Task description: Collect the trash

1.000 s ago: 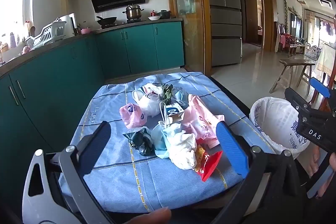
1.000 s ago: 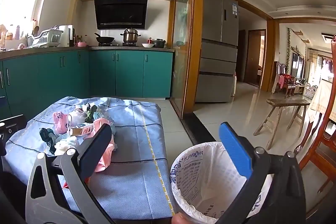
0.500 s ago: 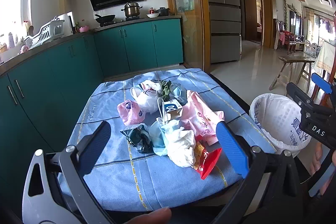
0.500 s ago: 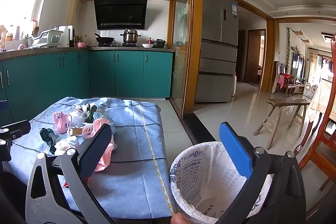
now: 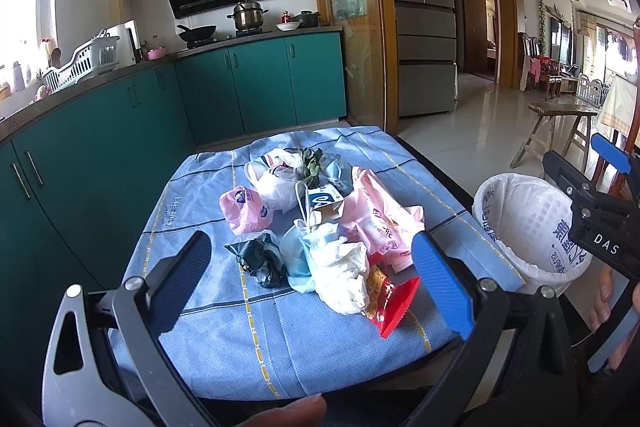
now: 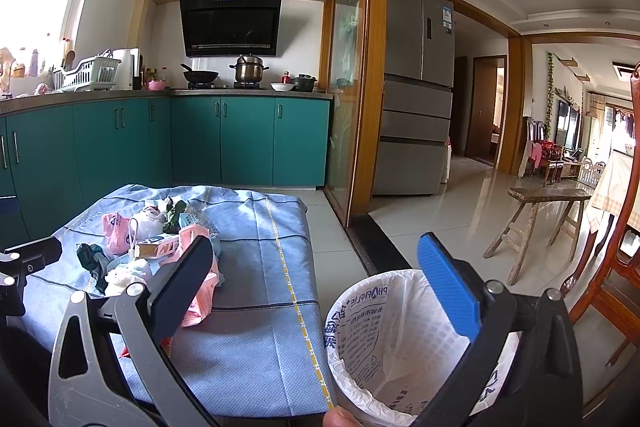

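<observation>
The left wrist view looks down on the whole trash pile [image 5: 320, 227] lying on the blue checked cloth [image 5: 248, 347] that covers the counter; the right wrist view catches only the pile's edge [image 6: 160, 247] and instead looks into the white-lined bin [image 6: 384, 343], whose inside shows nothing but the liner. From the left view the bin [image 5: 528, 227] stands on the floor just beside the counter's right edge, with the right gripper [image 5: 600, 195] above its far rim. The pile runs lengthwise away from the left gripper [image 5: 312, 279], from a red wrapper [image 5: 394, 311] and a crumpled white tissue [image 5: 344, 279] at its near end, past a dark green wad [image 5: 256, 259], a pale blue mask [image 5: 296, 255], a pink bag [image 5: 376, 223] and a small pink packet [image 5: 244, 211], to a white bag [image 5: 272, 183] with withered leaves [image 5: 312, 167] at the far end. The red wrapper's open mouth points toward the near right corner of the cloth. Both sets of jaws are spread wide and grip nothing; the right gripper [image 6: 320, 279] hangs over the gap between counter and bin. Beyond the counter stand teal cabinets [image 6: 248, 143], a range hood [image 6: 230, 25], a steel pot [image 6: 248, 71], a grey fridge [image 6: 416, 87], and a wooden bench [image 6: 544, 219] on the tiled floor [image 6: 448, 227].
</observation>
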### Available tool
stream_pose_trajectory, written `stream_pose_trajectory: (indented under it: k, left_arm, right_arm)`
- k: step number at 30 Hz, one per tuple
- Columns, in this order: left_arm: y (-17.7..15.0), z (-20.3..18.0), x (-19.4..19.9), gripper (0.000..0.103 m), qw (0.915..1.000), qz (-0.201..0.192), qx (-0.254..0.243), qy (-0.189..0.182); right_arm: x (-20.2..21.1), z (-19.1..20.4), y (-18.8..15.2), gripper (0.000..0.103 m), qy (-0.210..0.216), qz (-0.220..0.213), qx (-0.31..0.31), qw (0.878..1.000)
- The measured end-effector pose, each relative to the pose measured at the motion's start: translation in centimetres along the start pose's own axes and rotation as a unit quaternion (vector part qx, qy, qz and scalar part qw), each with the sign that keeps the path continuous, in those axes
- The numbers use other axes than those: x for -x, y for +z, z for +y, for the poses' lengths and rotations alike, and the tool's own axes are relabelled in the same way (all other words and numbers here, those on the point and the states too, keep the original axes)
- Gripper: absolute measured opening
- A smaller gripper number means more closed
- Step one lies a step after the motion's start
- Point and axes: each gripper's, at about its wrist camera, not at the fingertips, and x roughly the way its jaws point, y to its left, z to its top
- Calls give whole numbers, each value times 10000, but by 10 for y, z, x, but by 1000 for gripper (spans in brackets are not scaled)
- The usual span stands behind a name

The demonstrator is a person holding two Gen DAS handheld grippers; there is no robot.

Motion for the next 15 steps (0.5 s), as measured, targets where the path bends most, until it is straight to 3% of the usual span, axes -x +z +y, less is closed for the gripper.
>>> stream_pose_trajectory:
  k: [15]
  left_arm:
    - [-1, 0, 3, 100, 10000, -33, 7, 17]
  right_arm:
    - [1, 3, 0, 100, -37, -30, 38, 10000]
